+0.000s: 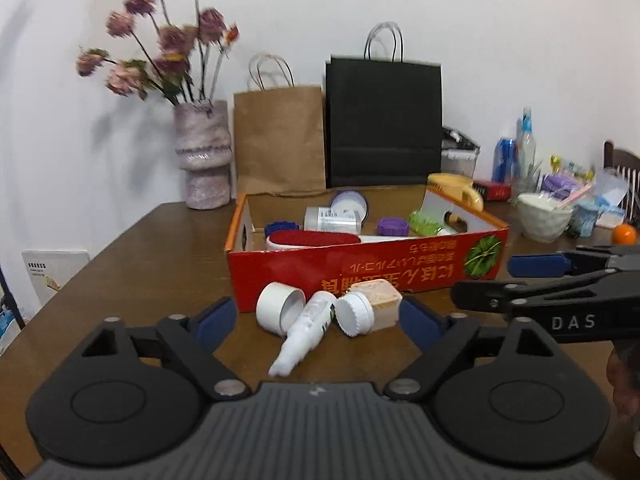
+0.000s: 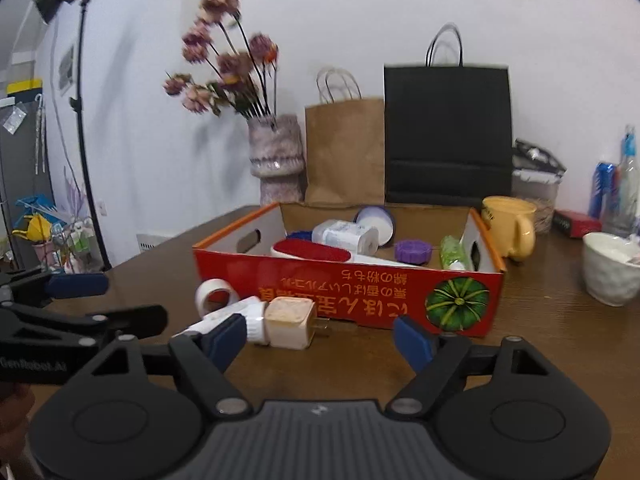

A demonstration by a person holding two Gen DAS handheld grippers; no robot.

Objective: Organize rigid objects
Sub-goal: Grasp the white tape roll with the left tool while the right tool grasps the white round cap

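A red cardboard box (image 1: 360, 276) (image 2: 352, 292) stands open on the brown table and holds several items: a red brush (image 1: 312, 238), a white bottle (image 1: 330, 219), a purple cap (image 1: 393, 227) and a green bottle (image 1: 426, 224). In front of it lie a white cap (image 1: 278, 308) (image 2: 214, 294), a white tube (image 1: 306, 332), a small white ribbed cap (image 1: 354, 314) and a beige plug adapter (image 1: 380, 302) (image 2: 290, 322). My left gripper (image 1: 318, 320) is open, just before these items. My right gripper (image 2: 324, 338) is open, close to the adapter, and shows in the left wrist view (image 1: 516, 280).
A vase of dried flowers (image 1: 204, 156), a brown paper bag (image 1: 280, 140) and a black bag (image 1: 384, 124) stand behind the box. A yellow mug (image 2: 510, 232), a white bowl (image 2: 610, 268), bottles, an orange (image 1: 625, 235) and small clutter fill the right side.
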